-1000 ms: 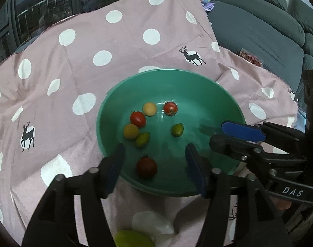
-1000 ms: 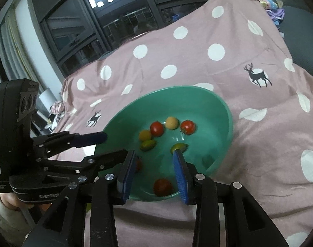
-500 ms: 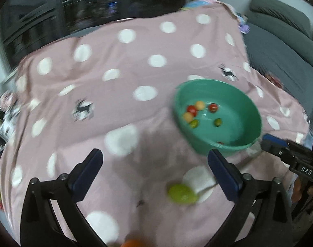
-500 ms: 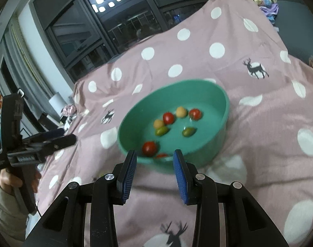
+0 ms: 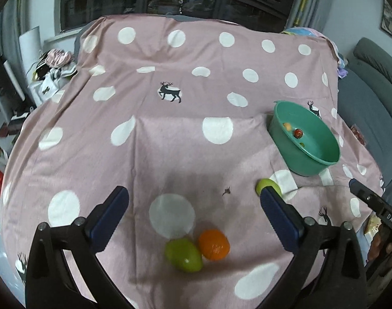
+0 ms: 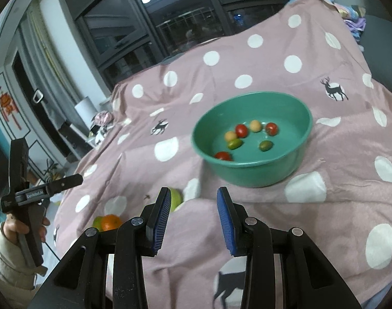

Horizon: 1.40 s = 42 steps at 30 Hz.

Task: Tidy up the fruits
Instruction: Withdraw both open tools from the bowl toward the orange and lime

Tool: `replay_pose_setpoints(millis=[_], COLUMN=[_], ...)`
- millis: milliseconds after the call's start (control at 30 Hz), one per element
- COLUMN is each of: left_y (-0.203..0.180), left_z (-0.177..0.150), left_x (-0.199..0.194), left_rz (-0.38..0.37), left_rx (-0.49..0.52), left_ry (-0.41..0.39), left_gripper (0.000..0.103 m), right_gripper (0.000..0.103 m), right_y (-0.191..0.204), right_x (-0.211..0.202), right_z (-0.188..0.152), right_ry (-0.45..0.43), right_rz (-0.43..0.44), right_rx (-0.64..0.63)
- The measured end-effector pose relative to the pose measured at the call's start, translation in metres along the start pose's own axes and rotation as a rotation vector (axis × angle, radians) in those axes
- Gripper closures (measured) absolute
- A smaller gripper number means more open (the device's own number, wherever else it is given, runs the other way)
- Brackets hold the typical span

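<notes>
A green bowl [image 5: 293,154] [image 6: 260,172] on the pink dotted cloth holds several small red, yellow and green tomatoes [image 6: 241,130]. On the cloth lie an orange [image 5: 214,244] [image 6: 111,222] touching a green fruit [image 5: 184,255], and a second green fruit [image 5: 266,184] [image 6: 176,197] nearer the bowl. My left gripper [image 5: 193,193] hangs wide open above the cloth, just beyond the orange and green pair, with nothing between its fingers. My right gripper [image 6: 193,193] is narrowly open and empty, short of the bowl, its left finger partly covering the second green fruit.
The pink cloth [image 5: 170,141] drapes over a table and drops at its edges. A grey sofa [image 5: 371,97] is at the right. Clutter [image 5: 54,64] sits at the back left. A hand [image 6: 20,228] holds the left gripper's handle.
My left gripper has left the bowl, swung left across the cloth and opened wide. My right gripper has drawn back from the bowl, its jaws unchanged.
</notes>
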<state>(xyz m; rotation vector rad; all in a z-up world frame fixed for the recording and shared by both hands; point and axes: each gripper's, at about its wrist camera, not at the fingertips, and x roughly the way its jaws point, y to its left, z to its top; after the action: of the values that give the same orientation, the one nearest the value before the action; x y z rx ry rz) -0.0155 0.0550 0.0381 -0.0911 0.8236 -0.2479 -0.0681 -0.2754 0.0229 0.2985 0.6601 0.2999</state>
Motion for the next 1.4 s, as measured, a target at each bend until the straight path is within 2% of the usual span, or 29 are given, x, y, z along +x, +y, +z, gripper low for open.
replay_pose_setpoints(millis=[167, 433, 867, 1067, 1200, 1400], left_y=[0.006, 0.026, 0.039, 0.032, 0.028, 0.018], left_z=[-0.011, -0.028, -0.048, -0.053, -0.054, -0.052], left_x=[-0.01, -0.013, -0.014, -0.011, -0.008, -0.002], left_rz=[-0.018, 0.016, -0.024, -0.114, -0.236, -0.339], left_rx=[0.002, -0.037, -0.062, -0.013, 0.012, 0.056], left_ry=[-0.004, 0.019, 0.044, 0.037, 0.044, 0.06], left_gripper=[0.001, 0.001, 0.002, 0.004, 0.004, 0.006], right_gripper=[0.066, 0.066, 0.066, 0.066, 0.066, 0.066], right_y=[0.016, 0.033, 0.064, 0.089, 0.105, 0.12], right_x=[-0.001, -0.002, 0.025, 0.045, 0.06, 0.084], right_z=[-0.01, -0.014, -0.028, -0.041, -0.047, -0.056], right_ry=[0.023, 0.056, 0.154, 0.22, 0.264, 0.309], right_rz=[0.006, 0.009, 0.058, 0.115, 0.146, 0.161], right_rx=[-0.027, -0.063, -0.134, -0.2, -0.243, -0.29])
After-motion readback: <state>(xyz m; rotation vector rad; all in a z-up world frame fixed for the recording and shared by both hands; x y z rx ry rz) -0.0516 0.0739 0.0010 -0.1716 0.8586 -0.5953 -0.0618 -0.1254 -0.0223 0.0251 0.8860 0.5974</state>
